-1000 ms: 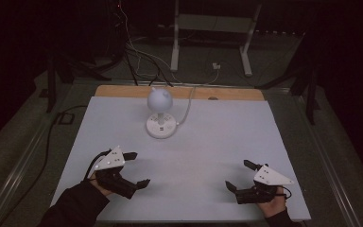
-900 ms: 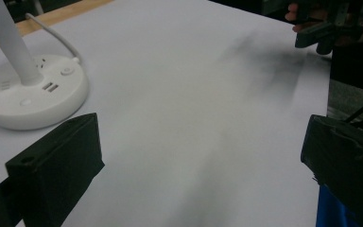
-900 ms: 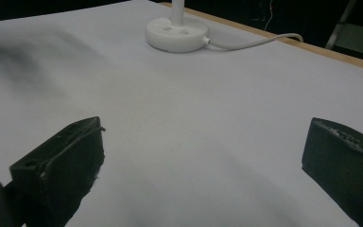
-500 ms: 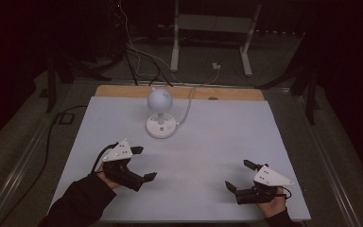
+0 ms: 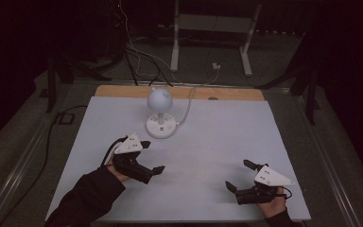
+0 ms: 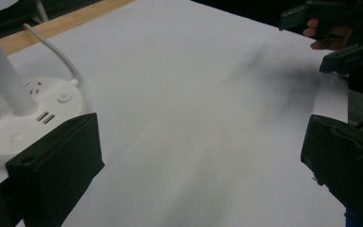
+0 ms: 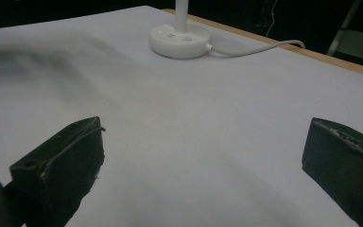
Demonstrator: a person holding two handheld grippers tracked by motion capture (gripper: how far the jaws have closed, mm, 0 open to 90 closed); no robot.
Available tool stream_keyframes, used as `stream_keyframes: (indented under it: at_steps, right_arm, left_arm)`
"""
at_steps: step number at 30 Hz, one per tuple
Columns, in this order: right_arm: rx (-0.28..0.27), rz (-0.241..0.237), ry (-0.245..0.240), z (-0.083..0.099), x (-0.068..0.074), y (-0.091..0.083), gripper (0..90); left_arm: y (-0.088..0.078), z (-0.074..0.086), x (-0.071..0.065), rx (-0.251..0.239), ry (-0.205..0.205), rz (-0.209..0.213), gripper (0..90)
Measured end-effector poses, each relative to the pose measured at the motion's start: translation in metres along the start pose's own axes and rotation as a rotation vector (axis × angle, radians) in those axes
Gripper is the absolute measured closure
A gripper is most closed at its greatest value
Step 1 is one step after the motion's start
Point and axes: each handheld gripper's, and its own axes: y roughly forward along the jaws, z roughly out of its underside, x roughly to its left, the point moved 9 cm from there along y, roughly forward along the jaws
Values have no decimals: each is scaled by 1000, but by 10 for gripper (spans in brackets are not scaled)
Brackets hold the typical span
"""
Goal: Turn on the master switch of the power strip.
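No writing is readable on the white lamp (image 5: 160, 113). Wide bare table (image 5: 227, 127) separates the left gripper (image 5: 151, 157) and right gripper (image 5: 238, 176), both spread wide and empty.

The high view is looking forward and down from above the near edge, taking in the whole white table (image 5: 217, 137) and the dark floor beyond. The left gripper view is riding low, close over the surface, facing right across it toward the right gripper (image 6: 333, 40). The right gripper view is facing far-left. All three are sharing the lamp base (image 5: 161, 126) (image 6: 23, 118) (image 7: 180, 40).
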Motion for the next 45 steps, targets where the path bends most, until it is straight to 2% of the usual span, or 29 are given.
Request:
stream_keyframes:
  at_steps: [7,10,20,26,31,36,40,42,45]
  right_arm:
    - [0,0,-1,0,1,0,0]
    - [-1,-1,0,0,1,0,0]
    - [0,-7,0,0,1,0,0]
    - [-2,-11,1,0,2,0,0]
    - [-3,-15,0,-1,2,0,0]
    - [-2,-16,1,-1,2,0,0]
    - [-3,-19,-1,-1,2,0,0]
    - [-3,-19,2,-1,2,0,0]
    - [-4,-21,4,-1,2,0,0]
  left_arm:
    - [11,-5,3,3,-10,-10,2]
    - [16,-6,6,10,-3,-32,1]
    - [38,-15,12,4,-20,-64,1]
    - [49,-15,23,-15,-63,-117,2]
    - [59,-11,32,-4,-92,-176,2]
    - [68,-9,36,-2,-95,-210,2]
    - [74,-11,41,-3,-100,-258,2]
    - [78,-12,42,-6,-104,-262,2]
    - [82,-13,44,-3,-118,-304,2]
